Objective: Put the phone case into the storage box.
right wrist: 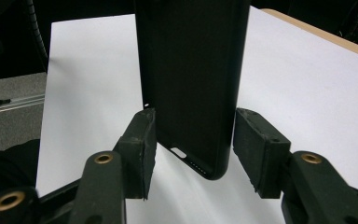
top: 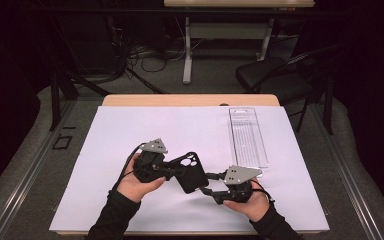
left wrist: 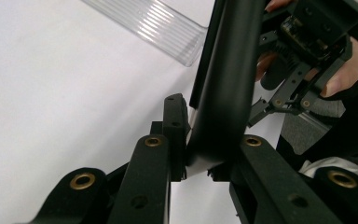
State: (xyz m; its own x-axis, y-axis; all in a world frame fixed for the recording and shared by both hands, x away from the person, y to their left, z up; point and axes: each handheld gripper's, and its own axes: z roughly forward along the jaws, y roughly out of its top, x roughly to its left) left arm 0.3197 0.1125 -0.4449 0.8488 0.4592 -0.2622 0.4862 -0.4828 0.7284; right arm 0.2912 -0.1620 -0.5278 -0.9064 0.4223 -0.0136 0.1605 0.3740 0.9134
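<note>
While the left gripper (top: 172, 170) clamps its two black jaws on one end of a black phone case (top: 192, 172), the case hangs in the air just above the white sheet (top: 130, 135) that covers the table (top: 190, 100), between the person's two hands. In the left gripper view the case (left wrist: 226, 79) stands edge-on between the pads, which press against both of its faces. The right gripper (top: 211, 181) sits at the other end of the case, and the right gripper view shows the case (right wrist: 191, 79) rising between its jaws with a narrow gap on either side, so the pads flank it without pressing on it; that gripper is open around the case, not holding it. The bottom edge of the case, with a small slot and a row of tiny holes, points toward that camera. A clear plastic tray (top: 247, 135) lies flat on the sheet beyond the right hand (top: 250, 202), well apart from the case.
</note>
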